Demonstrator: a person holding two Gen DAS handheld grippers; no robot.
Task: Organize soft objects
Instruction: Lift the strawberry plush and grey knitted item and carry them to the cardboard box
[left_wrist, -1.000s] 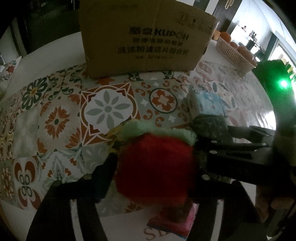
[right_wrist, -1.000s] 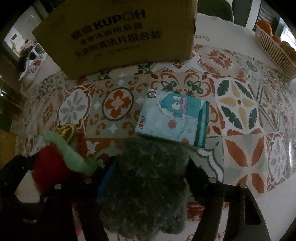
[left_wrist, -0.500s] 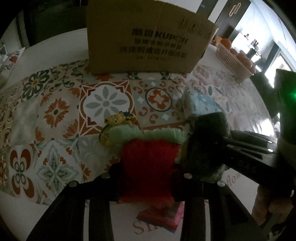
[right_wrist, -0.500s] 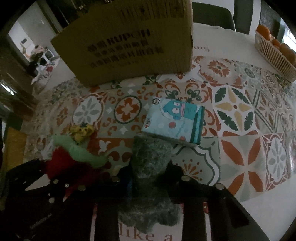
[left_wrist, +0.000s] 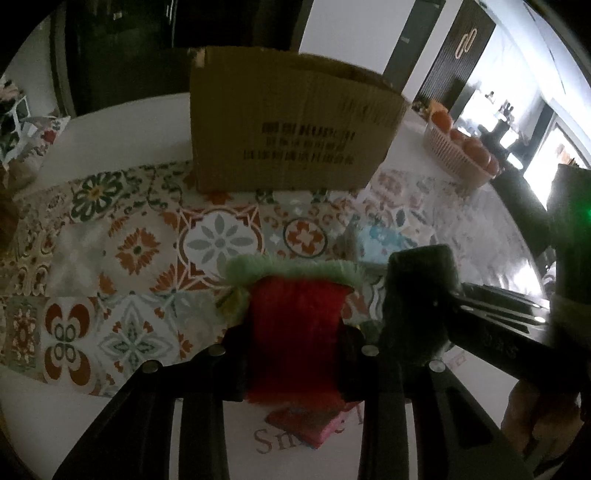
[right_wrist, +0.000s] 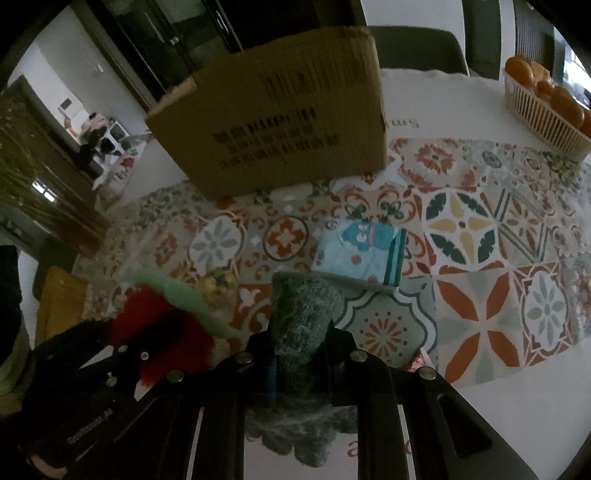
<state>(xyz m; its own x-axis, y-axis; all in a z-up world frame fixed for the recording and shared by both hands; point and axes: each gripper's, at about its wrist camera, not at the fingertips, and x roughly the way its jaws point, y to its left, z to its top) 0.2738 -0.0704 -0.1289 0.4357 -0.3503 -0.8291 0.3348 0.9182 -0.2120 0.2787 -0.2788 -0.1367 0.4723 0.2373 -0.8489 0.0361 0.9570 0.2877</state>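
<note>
Left hand-held gripper (left_wrist: 293, 345): clenched on a red plush toy with a pale green fringe (left_wrist: 295, 325), held clear above the tabletop (left_wrist: 110, 398), the plush bulging forward past the fingertips.
Right hand-held gripper (right_wrist: 297, 354): clamped on a dark grey-green fuzzy pad (right_wrist: 301, 314), whose loose end droops back between the arms; it rides just to the right of the left one, the two tools almost touching.
Ahead of both: an open-topped cardboard box (left_wrist: 291, 125) stands upright beyond the fingertips, well apart from either load; judging by the task, it is the likely destination.
Below and ahead: a pale blue tissue pack printed with a cartoon face (right_wrist: 360, 254) lies on the patterned tile mat (right_wrist: 465, 229), and a small yellow toy (right_wrist: 218, 282) lies off to the right gripper's left. A pink-edged sponge (left_wrist: 314, 424) lies under the left gripper.
Far right: a basket of oranges (right_wrist: 546, 107) at the tabletop's edge.
Risk, crowding: with both tools side by side, a shared swing to the box could knock them together and shake a grip loose.
Risk, soft grip: the squashed plush could creep out of the jaws on the way.
Risk, box wall: a low approach could snag the fringe or drooping pad on the rim, or shove the box.
</note>
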